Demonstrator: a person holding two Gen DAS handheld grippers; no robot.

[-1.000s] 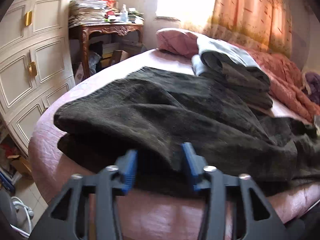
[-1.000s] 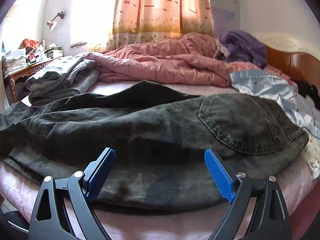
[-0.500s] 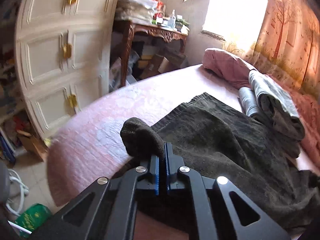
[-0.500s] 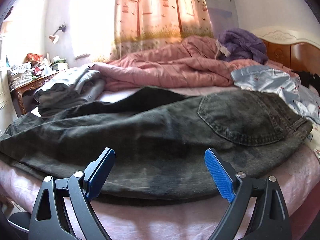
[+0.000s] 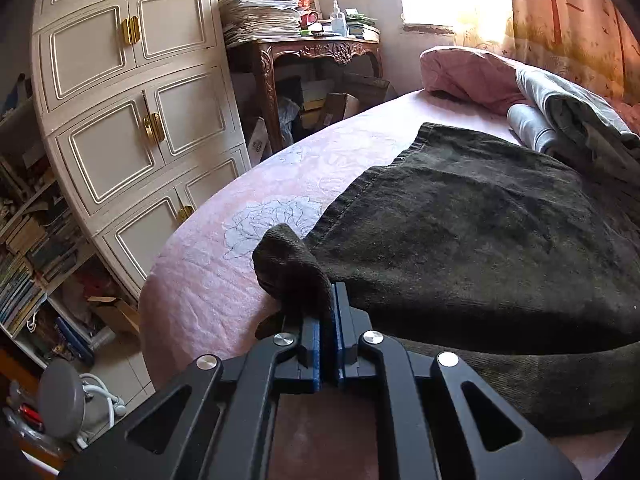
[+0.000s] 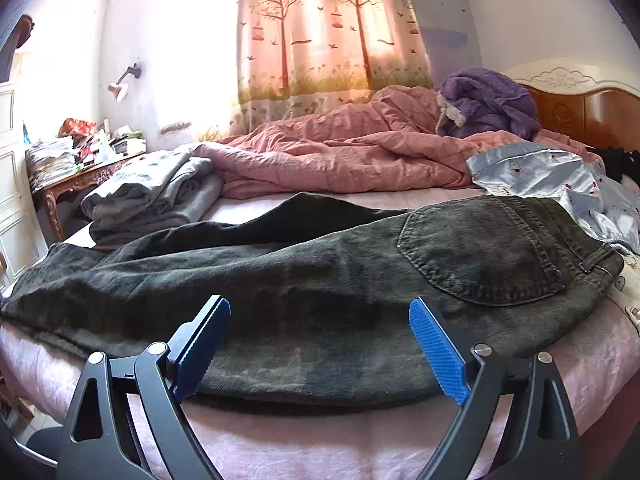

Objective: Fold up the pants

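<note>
A: The fingers [image 5: 316, 354] of the left gripper [image 5: 328, 312] were pressed together on a bunched fold at the pants' [image 5: 480, 248] hem end, their pads just easing apart with the cloth still pinched between them. Those of the right gripper [image 6: 320, 344] stood wide apart, clamped on nothing, hovering at the near edge of the pants [image 6: 320, 280].

B: How many of each?

A: Two grippers, each with two black fingers faced in ribbed blue pads. One pair of pants, dark grey-black denim, coarse and faded (one stitched back pocket [image 6: 480, 256] showed, curved at the bottom).

B: Which way did they run?

A: Lengthwise across the bed [image 6: 320, 432], side to side in the right wrist view: waistband at the right, legs stretching to the left. They lay along the near side of a pink quilted sheet with a pale flower print.

B: And beyond them?

A: One stack of folded grey clothes [image 6: 152, 192], one rumpled pink quilt [image 6: 340, 156], one light blue printed garment [image 6: 560, 180], one fuzzy purple blanket [image 6: 492, 104]. Farthest back, a curtain [image 6: 332, 36] printed with trees, a carved wooden table [image 5: 320, 48] piled with papers, and a panelled cream wardrobe [image 5: 132, 92] with brass handles.
</note>
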